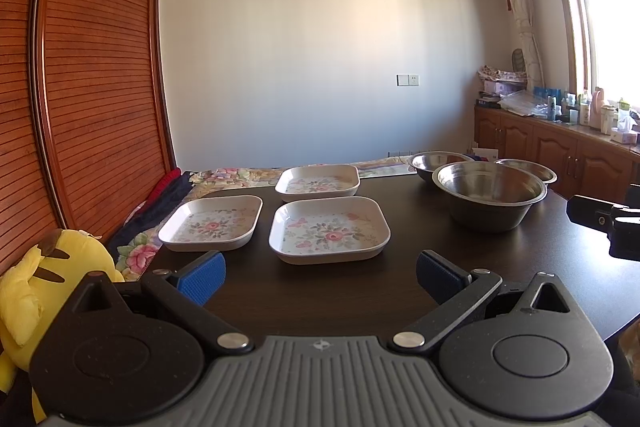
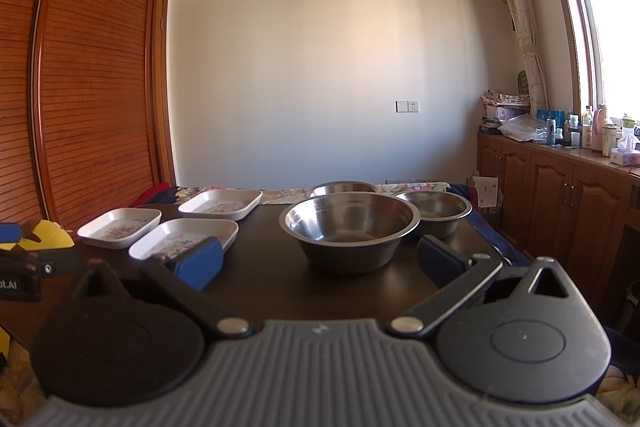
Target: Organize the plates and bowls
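Three square white plates with flower prints lie on the dark table (image 1: 400, 267): a near one (image 1: 329, 229), one to its left (image 1: 211, 223) and one behind (image 1: 318, 180). Three steel bowls stand at the right: a large near bowl (image 1: 491, 198), and two smaller ones behind (image 1: 438, 163) (image 1: 528, 169). My left gripper (image 1: 320, 277) is open and empty, just short of the near plate. In the right wrist view my right gripper (image 2: 320, 263) is open and empty, in front of the large bowl (image 2: 349, 227). The plates (image 2: 184, 237) lie to its left.
A wooden slatted wardrobe (image 1: 88, 87) stands at the left, with a yellow plush toy (image 1: 40, 291) beside the table's near left corner. A flowered bedspread (image 1: 240, 174) lies behind the table. A wooden cabinet (image 2: 560, 195) with bottles runs under the window at the right.
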The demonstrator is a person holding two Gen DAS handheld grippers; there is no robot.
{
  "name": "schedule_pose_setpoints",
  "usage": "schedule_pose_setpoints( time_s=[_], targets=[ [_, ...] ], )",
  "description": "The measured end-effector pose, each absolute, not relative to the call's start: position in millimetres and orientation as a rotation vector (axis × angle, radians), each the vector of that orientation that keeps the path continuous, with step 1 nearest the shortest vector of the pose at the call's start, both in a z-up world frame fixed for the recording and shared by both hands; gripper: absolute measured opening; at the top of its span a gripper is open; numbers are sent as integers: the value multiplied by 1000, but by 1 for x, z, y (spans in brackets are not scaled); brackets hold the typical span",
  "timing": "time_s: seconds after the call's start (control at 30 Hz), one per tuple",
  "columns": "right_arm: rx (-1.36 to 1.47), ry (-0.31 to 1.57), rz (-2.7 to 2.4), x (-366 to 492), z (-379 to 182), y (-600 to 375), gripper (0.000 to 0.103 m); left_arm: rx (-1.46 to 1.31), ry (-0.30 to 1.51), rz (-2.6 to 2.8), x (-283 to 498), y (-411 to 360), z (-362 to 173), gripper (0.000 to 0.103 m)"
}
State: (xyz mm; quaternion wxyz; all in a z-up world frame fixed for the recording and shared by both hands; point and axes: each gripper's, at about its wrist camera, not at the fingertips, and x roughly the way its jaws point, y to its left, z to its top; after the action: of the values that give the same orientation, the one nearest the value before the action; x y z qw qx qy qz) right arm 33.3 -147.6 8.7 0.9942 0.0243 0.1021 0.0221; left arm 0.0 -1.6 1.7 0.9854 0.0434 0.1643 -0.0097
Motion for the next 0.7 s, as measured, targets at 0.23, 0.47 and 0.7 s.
schedule_pose_setpoints(
  time_s=[0.23, 0.47, 0.7],
  targets=[
    [50, 206, 47, 33, 8, -148, 103, 86, 328, -19, -1, -2, 1, 103],
    [53, 210, 43, 34, 8, -150, 103, 86, 327, -19, -1, -2, 1, 103],
    [54, 215, 44, 33, 6, -152, 103, 84, 334, -21, 0, -2, 0, 103]
  ],
)
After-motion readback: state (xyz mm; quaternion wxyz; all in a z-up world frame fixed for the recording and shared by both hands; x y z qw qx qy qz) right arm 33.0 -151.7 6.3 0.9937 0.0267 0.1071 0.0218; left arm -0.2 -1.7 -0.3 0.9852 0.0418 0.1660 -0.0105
